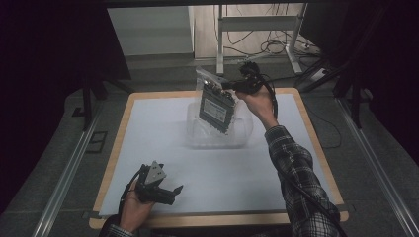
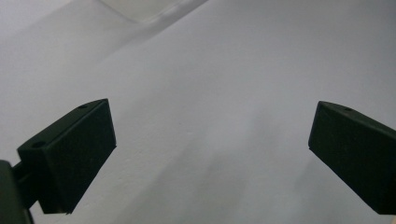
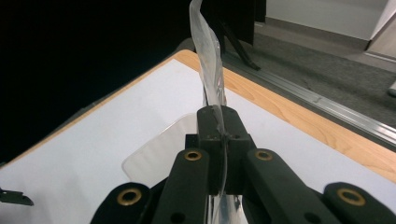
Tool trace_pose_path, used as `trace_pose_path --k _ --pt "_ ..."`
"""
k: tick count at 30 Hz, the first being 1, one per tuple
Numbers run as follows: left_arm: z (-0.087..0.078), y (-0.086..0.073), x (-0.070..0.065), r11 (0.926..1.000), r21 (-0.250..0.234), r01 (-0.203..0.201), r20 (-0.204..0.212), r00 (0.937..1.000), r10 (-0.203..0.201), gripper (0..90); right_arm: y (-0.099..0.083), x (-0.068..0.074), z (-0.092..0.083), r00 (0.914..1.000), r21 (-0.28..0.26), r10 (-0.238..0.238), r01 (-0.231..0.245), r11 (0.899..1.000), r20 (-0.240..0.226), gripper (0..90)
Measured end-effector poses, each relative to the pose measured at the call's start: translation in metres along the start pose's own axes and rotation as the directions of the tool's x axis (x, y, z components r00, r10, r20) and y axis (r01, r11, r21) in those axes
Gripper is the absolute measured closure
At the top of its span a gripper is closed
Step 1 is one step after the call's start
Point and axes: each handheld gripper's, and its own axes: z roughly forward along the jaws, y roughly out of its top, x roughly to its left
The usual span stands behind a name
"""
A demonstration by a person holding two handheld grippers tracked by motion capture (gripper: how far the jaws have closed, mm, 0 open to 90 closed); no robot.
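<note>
Nearest me in the high view, at about 7 o'clock on the table [image 1: 148, 128], my left tool [image 1: 170, 192] rests low over the white sheet in the left hand [image 1: 132, 210]. Its grey three-cornered plate sits on top. From the left gripper view its two black jaws stand wide apart, with nothing between them but bare white sheet.

My right tool [image 1: 225, 85] is up at roughly 12 o'clock, carried by the right hand [image 1: 259, 104] with a plaid sleeve [image 1: 296, 173] behind it. Its jaws are pinched tight on the top edge of a clear plastic bag [image 1: 210, 79]. Seen from the right gripper view, the thin clear film [image 3: 210, 60] runs straight through the shut jaws and rises above them.

Inside that bag hangs a dark flat part with a pale label [image 1: 216, 109], tilted, its lower end toward 6 o'clock. It hangs over a clear plastic container [image 1: 242, 133] that sits on the sheet near the table's far middle. Whether the part touches the container I cannot tell.
</note>
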Motion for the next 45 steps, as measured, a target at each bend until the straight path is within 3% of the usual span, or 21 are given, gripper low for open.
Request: trace_pose_path --k 7,10,20,21,32,38,45 --pt "0.0 0.0 0.0 1.0 -0.003 0.0 0.0 1.0 0.0 0.7 0.0 -0.002 -0.001 0.9996 -0.005 0.025 -0.026 1.0 -0.015 87.8" --pt "0.0 0.0 0.001 1.0 -0.004 0.001 0.001 1.0 -0.001 0.7 0.001 0.002 -0.003 0.9999 -0.003 0.002 -0.002 1.0 -0.011 85.2" --pt "0.0 0.0 0.001 1.0 -0.005 -0.001 0.006 1.0 0.001 0.6 0.005 0.01 -0.006 0.9948 -0.006 -0.072 0.073 0.997 0.072 60.3" --pt "0.0 0.0 0.001 1.0 -0.005 -0.001 0.004 1.0 0.001 0.6 0.005 0.011 -0.007 0.9929 -0.006 -0.083 0.084 0.996 0.086 54.5" --pt "-0.001 0.0 0.0 1.0 -0.007 -0.004 -0.001 1.0 0.004 0.6 0.005 0.015 -0.022 0.9912 -0.033 -0.092 0.095 0.995 0.096 37.7" --pt "-0.001 0.0 0.0 1.0 -0.008 -0.005 -0.002 1.0 0.005 0.4 0.001 0.018 -0.032 0.9936 -0.052 -0.082 0.086 0.995 0.078 33.3" --pt "-0.004 0.0 0.0 0.9991 -0.041 0.006 0.03 0.9995 -0.005 0.0 -0.006 0.025 -0.046 0.9868 -0.04 -0.126 0.131 0.991 0.101 27.3"
